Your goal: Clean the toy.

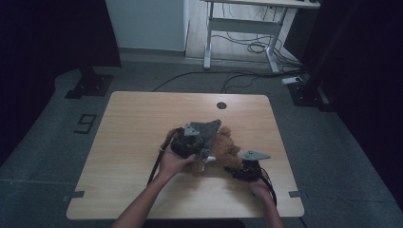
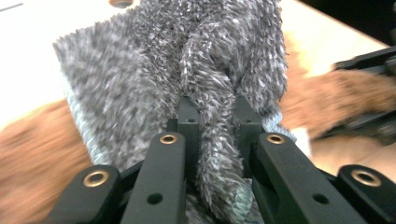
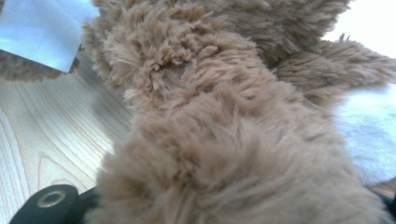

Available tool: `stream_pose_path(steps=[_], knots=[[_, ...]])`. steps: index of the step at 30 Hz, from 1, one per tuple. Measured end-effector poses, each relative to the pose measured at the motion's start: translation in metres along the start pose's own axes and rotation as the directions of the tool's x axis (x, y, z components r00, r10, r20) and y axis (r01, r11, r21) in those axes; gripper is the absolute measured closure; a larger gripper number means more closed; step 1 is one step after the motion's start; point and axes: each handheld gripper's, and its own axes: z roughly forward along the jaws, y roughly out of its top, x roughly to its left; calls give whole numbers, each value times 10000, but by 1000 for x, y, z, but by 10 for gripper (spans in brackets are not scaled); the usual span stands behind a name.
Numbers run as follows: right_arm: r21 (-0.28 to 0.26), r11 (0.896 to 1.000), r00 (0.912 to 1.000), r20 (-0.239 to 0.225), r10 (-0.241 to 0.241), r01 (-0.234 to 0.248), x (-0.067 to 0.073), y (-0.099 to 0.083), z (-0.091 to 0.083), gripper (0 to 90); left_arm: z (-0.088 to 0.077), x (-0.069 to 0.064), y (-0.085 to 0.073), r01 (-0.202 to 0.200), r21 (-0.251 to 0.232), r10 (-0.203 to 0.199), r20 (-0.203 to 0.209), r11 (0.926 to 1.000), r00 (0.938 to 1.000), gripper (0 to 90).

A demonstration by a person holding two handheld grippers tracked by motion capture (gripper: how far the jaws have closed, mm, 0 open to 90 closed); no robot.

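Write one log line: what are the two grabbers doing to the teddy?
left gripper: shut on grey cloth | right gripper: at brown teddy

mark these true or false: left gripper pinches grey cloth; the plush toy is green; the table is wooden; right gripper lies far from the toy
1. The left gripper pinches a fold of the fluffy grey cloth. True.
2. The plush toy is green. False: the furry brown plush toy is brown.
3. The light wooden table carries the toy. True.
4. The right gripper lies far from the toy. False: it is right against the toy's fur.
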Motion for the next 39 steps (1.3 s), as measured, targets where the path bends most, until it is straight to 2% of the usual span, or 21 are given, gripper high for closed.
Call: stream_pose_path(steps=[1,4,7,9,13,16,19,21,24,28,30,32,35,39], knots=[[3,10000,10000,15,-1,1,0,0,0,570,-4,6,-4,61,11,-61,-127,10000,9999,782],[-4,10000,10000,8,95,-95,0,0,0,570,-17,23,-17,452,-209,-451,63,9988,9990,780],[6,10000,10000,13,58,-58,0,0,0,571,-36,37,-27,587,-477,-600,-279,9971,9978,780],[9,10000,10000,3,85,-85,1,0,0,571,-42,46,-33,765,-463,-783,-380,9960,9962,780],[-11,10000,10000,8,83,-83,1,0,0,571,-46,60,-46,1202,-450,-1229,-647,9917,9903,780],[-18,10000,10000,15,68,-68,1,0,0,570,-45,69,-57,1608,-368,-1627,-579,9863,9850,780],[-73,9999,10000,13,95,-95,1,0,1,570,-44,75,-66,1799,-314,-1816,-671,9832,9811,781],[-103,9998,9998,-1,175,-175,1,0,1,570,-42,78,-73,1817,-133,-1821,-1029,9833,9779,783],[-113,9997,9998,22,204,-204,0,0,1,570,-37,82,-82,1895,146,-1863,-1230,9818,9748,785],[-103,9995,9996,66,286,-285,-1,0,1,569,-25,89,-97,2172,443,-2116,-1056,9751,9716,786],[-80,9995,9994,105,316,-316,-1,0,1,570,-16,89,-106,2146,885,-2067,-902,9727,9742,784],[-73,9996,9995,151,266,-265,-1,0,0,569,-9,86,-112,2067,1060,-1984,-837,9726,9765,783],[-74,9996,9995,158,265,-264,-1,0,0,570,-13,88,-111,2311,778,-2260,-685,9698,9717,784],[-74,9996,9994,166,292,-290,-2,-1,-1,569,-38,94,-102,2312,118,-2292,-912,9728,9691,784]])
